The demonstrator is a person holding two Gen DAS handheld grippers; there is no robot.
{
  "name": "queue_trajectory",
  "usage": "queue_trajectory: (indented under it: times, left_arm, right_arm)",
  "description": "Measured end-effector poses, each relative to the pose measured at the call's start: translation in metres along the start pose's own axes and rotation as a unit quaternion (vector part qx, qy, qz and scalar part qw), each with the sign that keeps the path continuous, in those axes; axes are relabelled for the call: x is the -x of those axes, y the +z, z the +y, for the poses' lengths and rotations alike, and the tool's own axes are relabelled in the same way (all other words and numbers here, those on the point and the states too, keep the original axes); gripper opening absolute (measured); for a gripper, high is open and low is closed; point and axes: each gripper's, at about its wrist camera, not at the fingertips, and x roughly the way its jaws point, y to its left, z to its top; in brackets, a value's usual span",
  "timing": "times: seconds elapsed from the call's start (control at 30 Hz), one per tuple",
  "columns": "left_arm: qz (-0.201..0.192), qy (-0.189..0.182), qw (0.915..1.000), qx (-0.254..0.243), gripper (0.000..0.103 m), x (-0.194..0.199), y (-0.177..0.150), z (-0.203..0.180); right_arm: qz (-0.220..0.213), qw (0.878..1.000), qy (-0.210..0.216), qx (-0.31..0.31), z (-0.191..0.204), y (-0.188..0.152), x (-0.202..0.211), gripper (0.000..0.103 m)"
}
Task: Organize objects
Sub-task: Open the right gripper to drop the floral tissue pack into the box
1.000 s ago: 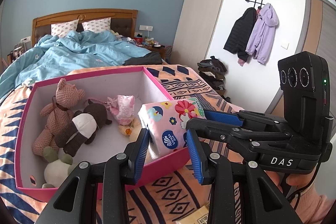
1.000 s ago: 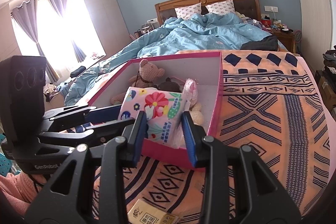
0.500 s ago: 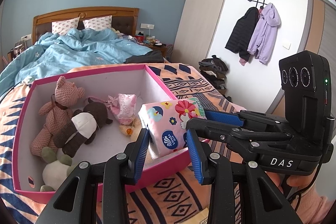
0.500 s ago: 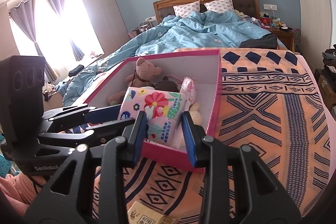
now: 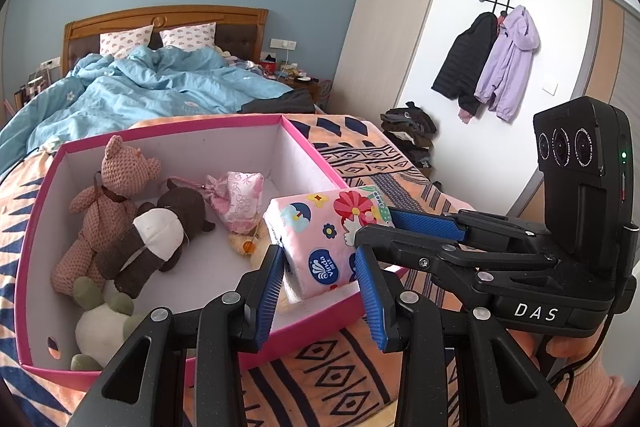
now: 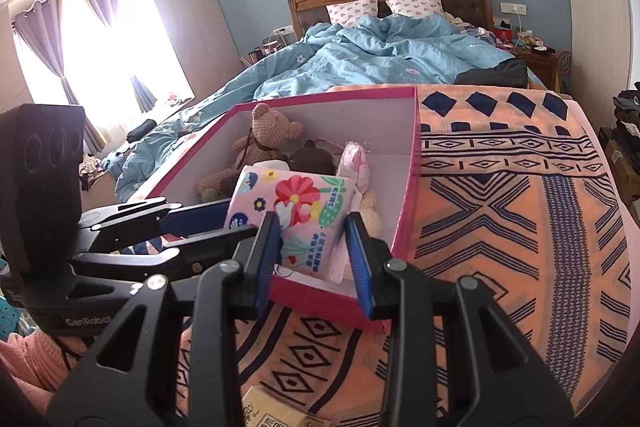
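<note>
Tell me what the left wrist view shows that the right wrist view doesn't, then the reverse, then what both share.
Left wrist only: two jackets hanging on a wall hook, and a white plush in the box's near corner.

Right wrist only: a bright window with purple curtains, and a yellowish packet on the blanket at the bottom edge.

Both: the pink box on the patterned blanket, the pink bear inside it, and the tissue pack gripped by both grippers over the box's near corner, left gripper and right gripper.

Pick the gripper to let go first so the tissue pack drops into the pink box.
Probably right gripper: its end of the tissue pack hangs over the pink box rim; left gripper holds the inward end.
</note>
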Motion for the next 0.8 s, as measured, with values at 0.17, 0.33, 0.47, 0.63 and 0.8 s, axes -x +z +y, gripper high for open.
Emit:
queue_trajectory:
  times: [0.17,0.33,0.47,0.63,0.8]
  left_arm:
    - [0.002,0.000,1.0000,0.002,0.037,-0.003,0.000,0.001]
    - [0.004,0.001,1.0000,0.003,0.037,-0.007,0.000,0.002]
    - [0.007,0.003,1.0000,0.003,0.037,-0.011,0.000,0.004]
    - [0.010,0.003,0.9999,0.006,0.037,-0.014,-0.001,0.006]
    - [0.013,0.004,0.9999,0.008,0.037,-0.017,-0.001,0.008]
  right_arm:
    - [0.003,1.000,-0.002,-0.002,-0.001,0.000,-0.002,0.037]
    - [0.006,1.000,-0.002,-0.005,-0.003,0.001,-0.005,0.037]
    - [0.007,1.000,-0.003,-0.007,-0.004,0.001,-0.007,0.037]
    - [0.010,1.000,-0.005,-0.009,-0.005,0.001,-0.011,0.036]
    - [0.013,1.000,-0.007,-0.010,-0.006,0.001,-0.013,0.036]
